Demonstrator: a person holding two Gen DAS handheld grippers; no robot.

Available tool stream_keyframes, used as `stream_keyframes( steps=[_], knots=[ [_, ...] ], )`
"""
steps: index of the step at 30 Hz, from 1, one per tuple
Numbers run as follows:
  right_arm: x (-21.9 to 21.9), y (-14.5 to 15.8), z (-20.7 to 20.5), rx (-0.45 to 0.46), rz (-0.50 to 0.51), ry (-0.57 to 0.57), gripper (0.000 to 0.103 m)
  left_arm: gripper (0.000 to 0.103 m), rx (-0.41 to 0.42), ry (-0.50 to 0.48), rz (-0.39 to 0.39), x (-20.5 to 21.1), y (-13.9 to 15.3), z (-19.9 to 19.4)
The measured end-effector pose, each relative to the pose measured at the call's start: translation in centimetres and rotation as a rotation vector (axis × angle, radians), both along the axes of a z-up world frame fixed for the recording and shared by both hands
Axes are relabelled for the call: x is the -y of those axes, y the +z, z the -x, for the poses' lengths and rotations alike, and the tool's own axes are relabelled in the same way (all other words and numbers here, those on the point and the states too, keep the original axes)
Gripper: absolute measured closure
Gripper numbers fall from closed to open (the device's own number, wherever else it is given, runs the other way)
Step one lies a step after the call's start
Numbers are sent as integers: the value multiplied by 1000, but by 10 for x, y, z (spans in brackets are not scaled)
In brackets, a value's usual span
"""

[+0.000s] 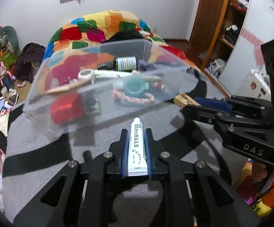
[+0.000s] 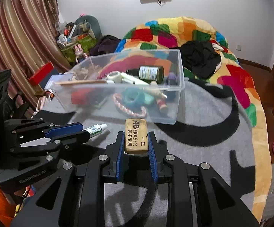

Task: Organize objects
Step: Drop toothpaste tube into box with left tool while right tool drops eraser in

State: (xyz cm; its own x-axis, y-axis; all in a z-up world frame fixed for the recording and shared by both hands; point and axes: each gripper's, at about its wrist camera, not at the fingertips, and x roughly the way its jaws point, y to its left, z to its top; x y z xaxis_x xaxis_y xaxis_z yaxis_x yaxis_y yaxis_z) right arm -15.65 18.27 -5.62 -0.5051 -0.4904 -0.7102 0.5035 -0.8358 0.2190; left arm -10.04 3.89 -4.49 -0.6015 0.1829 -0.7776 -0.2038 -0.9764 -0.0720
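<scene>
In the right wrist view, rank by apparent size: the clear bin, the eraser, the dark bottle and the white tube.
1. clear bin, by far the largest.
2. eraser, though it sits nearest the camera in the right gripper.
3. dark bottle.
4. white tube; partly hidden by the left gripper, so ranks 3 and 4 are unsure.

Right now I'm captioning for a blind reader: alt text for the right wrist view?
The right gripper clamps a tan eraser before a clear bin of small items on a grey blanket; the left gripper holds a white tube.
</scene>
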Motion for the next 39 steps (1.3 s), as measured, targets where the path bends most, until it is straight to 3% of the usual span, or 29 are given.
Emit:
stream_keyframes(
  steps=[10, 15, 29, 35, 39],
  knots=[
    [1, 30, 3, -71, 24, -4, 81, 87, -125, 24, -39, 9, 48, -5],
    [6, 40, 15, -95, 22, -14, 81, 87, -144, 51, -43, 14, 59, 8],
    [36, 22, 68, -35, -63, -28, 81, 87, -56, 100, -31, 19, 37, 71],
    [35, 18, 73, 18, -39, -17, 79, 85, -52, 93, -38, 19, 36, 70],
    [35, 22, 68, -2, -55, -10, 78, 81, -67, 86, -38, 18, 40, 63]
  ],
)
